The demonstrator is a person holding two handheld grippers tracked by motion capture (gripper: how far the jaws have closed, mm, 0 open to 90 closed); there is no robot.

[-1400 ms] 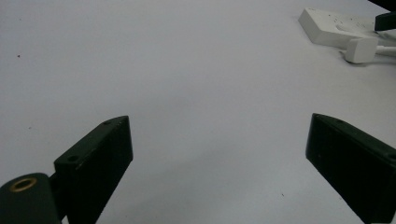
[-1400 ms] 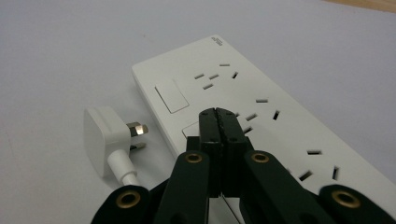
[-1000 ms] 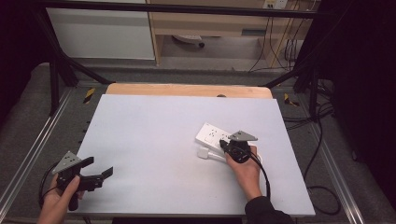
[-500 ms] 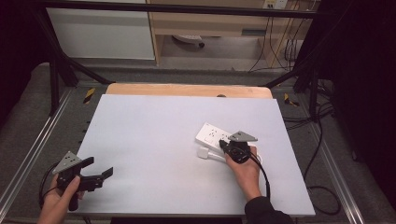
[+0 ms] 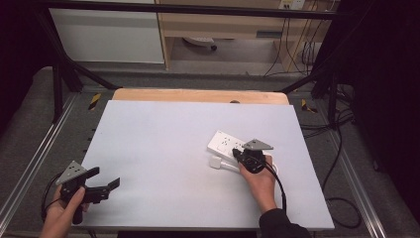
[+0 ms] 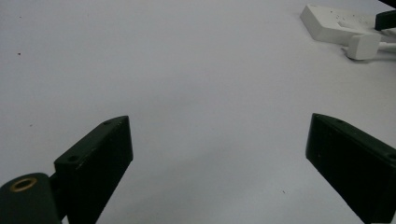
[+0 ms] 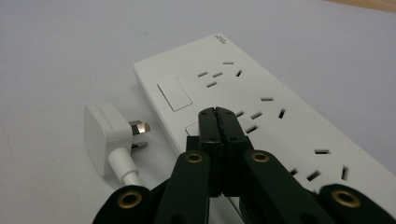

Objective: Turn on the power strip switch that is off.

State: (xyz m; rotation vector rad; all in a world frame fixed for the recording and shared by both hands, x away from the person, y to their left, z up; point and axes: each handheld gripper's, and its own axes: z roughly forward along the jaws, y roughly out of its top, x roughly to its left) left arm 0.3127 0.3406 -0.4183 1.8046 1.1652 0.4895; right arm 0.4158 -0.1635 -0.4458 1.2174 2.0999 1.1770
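The right hand-held gripper, jaws pressed together, rests its tip on the strip, perhaps pressing a switch. The plug lies beside it unplugged. The left hand-held gripper waits spread over bare counter.

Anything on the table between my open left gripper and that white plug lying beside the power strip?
Nothing visible does. Bare white table lies between the left gripper and the white plug beside the white rectangular power strip. The right gripper rests shut on the strip.
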